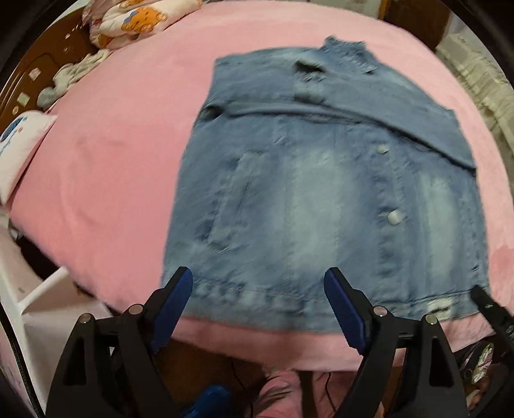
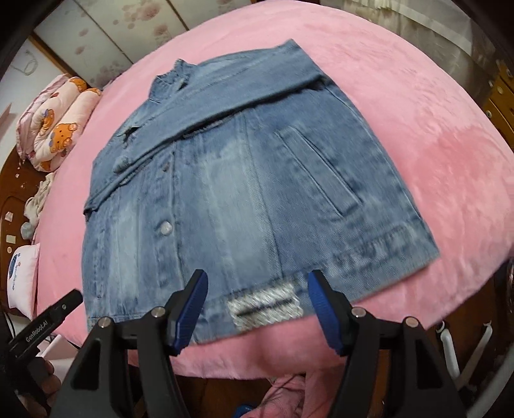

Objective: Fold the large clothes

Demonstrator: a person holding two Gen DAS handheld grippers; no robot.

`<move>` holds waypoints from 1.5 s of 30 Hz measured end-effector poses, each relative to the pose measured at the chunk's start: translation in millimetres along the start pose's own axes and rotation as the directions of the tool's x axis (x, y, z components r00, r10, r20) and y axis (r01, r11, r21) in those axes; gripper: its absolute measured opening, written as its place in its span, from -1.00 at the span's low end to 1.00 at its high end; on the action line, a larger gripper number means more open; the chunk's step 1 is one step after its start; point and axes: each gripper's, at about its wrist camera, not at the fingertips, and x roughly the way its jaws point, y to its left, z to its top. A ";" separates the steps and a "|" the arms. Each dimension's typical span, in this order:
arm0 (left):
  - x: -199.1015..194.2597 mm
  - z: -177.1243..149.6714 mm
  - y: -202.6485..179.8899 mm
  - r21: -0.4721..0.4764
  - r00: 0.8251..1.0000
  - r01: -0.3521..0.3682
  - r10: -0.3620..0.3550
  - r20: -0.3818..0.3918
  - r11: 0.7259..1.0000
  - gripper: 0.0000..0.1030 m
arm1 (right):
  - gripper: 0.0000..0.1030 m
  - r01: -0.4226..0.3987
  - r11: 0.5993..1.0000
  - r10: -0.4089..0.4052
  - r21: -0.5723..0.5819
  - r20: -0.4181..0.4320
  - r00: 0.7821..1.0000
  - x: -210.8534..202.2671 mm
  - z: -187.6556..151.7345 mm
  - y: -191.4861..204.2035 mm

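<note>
The jacket (image 1: 321, 193) is laid flat on the pink bed (image 1: 112, 177), sleeves folded across its chest. Above its hem, the left gripper (image 1: 258, 289) and right gripper (image 2: 257, 289) are held spread, nothing pinched.

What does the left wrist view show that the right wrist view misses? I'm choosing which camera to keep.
Only the left wrist view: a white shelf frame beside the bed. Only the right wrist view: the frayed patch at the hem, white pipes, floral wall panels. Both: the denim jacket with sleeves folded across, pink blanket, bear-print quilt.
</note>
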 end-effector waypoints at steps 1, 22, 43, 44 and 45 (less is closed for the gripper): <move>3.3 -3.6 6.7 -0.012 1.000 -0.012 0.012 -0.011 1.000 0.60 | 0.26 0.007 1.000 -0.007 0.006 -0.011 1.000 0.4 -1.6 -4.2; 60.8 -27.1 90.6 0.025 0.981 -0.056 0.060 -0.187 0.998 0.60 | 0.26 0.095 0.969 -0.088 0.228 -0.040 0.995 12.7 7.3 -148.3; 126.2 -43.4 171.2 -0.316 0.867 0.429 -0.484 -0.119 0.846 0.20 | -0.45 -0.086 0.919 0.099 0.384 -0.015 0.995 32.6 25.6 -153.1; 126.4 -46.8 173.5 -0.332 0.859 0.443 -0.500 -0.109 0.833 0.07 | -0.47 -0.077 0.928 0.089 0.366 -0.017 0.996 30.8 26.6 -149.7; 128.4 -47.9 176.7 -0.351 0.845 0.464 -0.525 -0.099 0.813 -0.16 | -0.50 -0.069 0.936 0.079 0.345 -0.014 0.997 26.8 26.4 -146.8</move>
